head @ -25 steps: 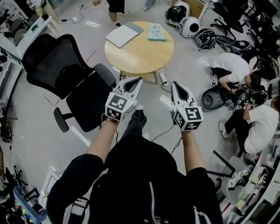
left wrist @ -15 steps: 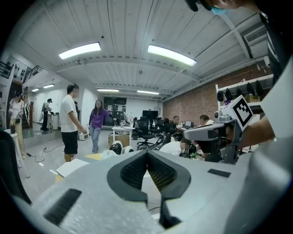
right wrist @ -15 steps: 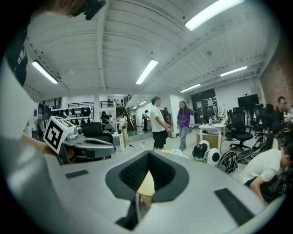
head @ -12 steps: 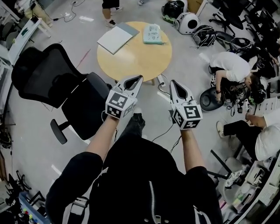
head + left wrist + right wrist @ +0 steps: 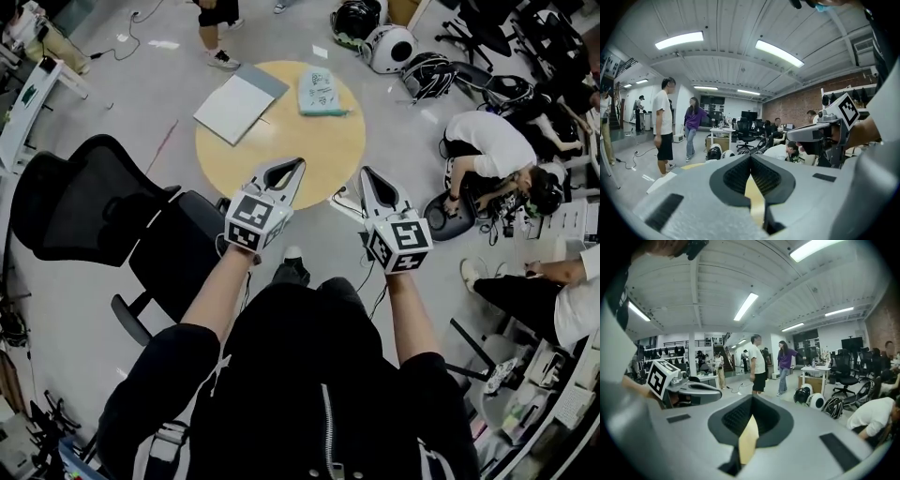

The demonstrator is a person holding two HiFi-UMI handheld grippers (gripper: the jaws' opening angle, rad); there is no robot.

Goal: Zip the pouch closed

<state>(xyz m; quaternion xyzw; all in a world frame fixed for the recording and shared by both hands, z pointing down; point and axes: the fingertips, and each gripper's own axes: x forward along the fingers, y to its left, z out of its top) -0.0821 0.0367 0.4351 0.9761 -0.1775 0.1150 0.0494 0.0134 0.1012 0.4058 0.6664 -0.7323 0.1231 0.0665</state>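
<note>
- Left gripper (image 5: 299, 162): jaws closed tip to tip, nothing gripped. In its own view (image 5: 750, 157) the pads meet at the front, and only the yellow table top shows through the gap behind them.
- Right gripper (image 5: 364, 171): same state, jaws closed and empty. Its own view (image 5: 752, 397) shows the tips together with table colour behind.
- Both are held out in front of the person, side by side and apart. Both point toward the round table (image 5: 300, 141), with their tips over its near edge.
- Marker cubes sit at the rear of each gripper: left cube (image 5: 251, 223), right cube (image 5: 401, 246).
- Each gripper shows in the other's view: the right one at right in the left gripper view (image 5: 790, 137), the left one at left in the right gripper view (image 5: 719, 391).
- Pouch (image 5: 321, 91): teal, lying flat on the far part of the table, right of centre near the rim. It is well apart from both grippers and nothing touches it. Too small to tell whether the zip is open or closed.
- White pad (image 5: 232, 106) lies on the far left of the table, partly over the rim. It is near the pouch but not touching it.
- Black office chair (image 5: 94, 211) is on the floor left of the table, near the left gripper.
- Helmets (image 5: 389, 47) are on the floor far right of the table.
- Crouching person in white top (image 5: 489, 141) is at right.
- Two people stand beyond the table: one in white top and dark shorts (image 5: 662, 122), one in purple top (image 5: 694, 121).
</note>
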